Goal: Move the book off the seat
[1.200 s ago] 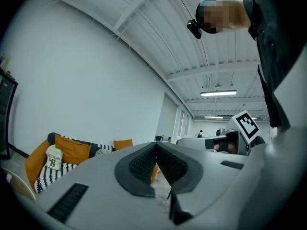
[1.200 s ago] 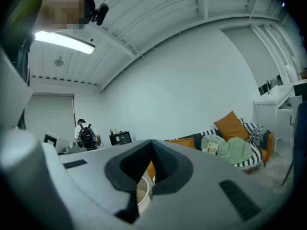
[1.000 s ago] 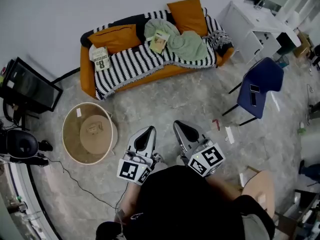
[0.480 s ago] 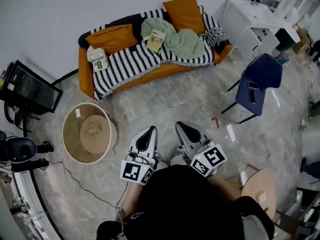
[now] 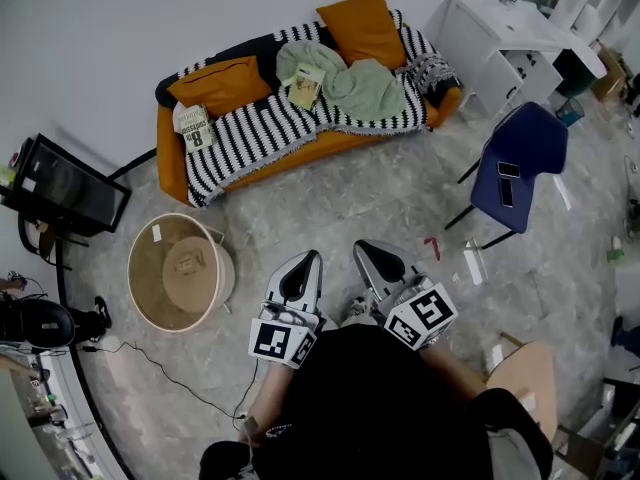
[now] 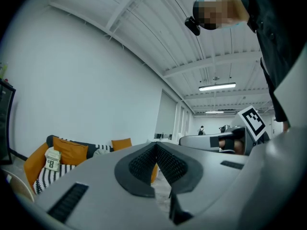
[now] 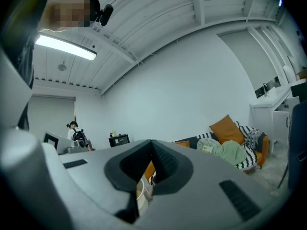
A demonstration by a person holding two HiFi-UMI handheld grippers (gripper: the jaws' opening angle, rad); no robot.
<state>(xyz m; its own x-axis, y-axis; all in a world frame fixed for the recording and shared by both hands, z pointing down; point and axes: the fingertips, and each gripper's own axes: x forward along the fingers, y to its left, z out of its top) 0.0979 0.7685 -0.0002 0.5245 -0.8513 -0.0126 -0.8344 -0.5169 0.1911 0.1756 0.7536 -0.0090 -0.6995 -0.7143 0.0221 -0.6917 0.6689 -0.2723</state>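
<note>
A small pale book [image 5: 303, 86] lies on the green blanket [image 5: 355, 80] spread over the seat of the orange sofa [image 5: 300, 153], which has a striped throw. The right gripper view shows this book [image 7: 206, 148] far off. A white item printed with an "8" [image 5: 193, 126] rests by the sofa's left arm. My left gripper [image 5: 308, 261] and right gripper [image 5: 366, 252] are held side by side close to the person's body, well short of the sofa, pointing toward it. Both are shut with nothing between the jaws, as the left gripper [image 6: 156, 146] and right gripper [image 7: 151, 145] views confirm.
A round wicker basket [image 5: 180, 271] stands on the floor to my left. A blue chair [image 5: 520, 158] with a phone on its seat is at the right, a white desk [image 5: 510, 38] behind it. A dark screen [image 5: 65, 183] and cables lie far left.
The head view has shifted a little, so the sofa sits slightly higher and further left. Both grippers stay shut and together, drifted slightly right.
</note>
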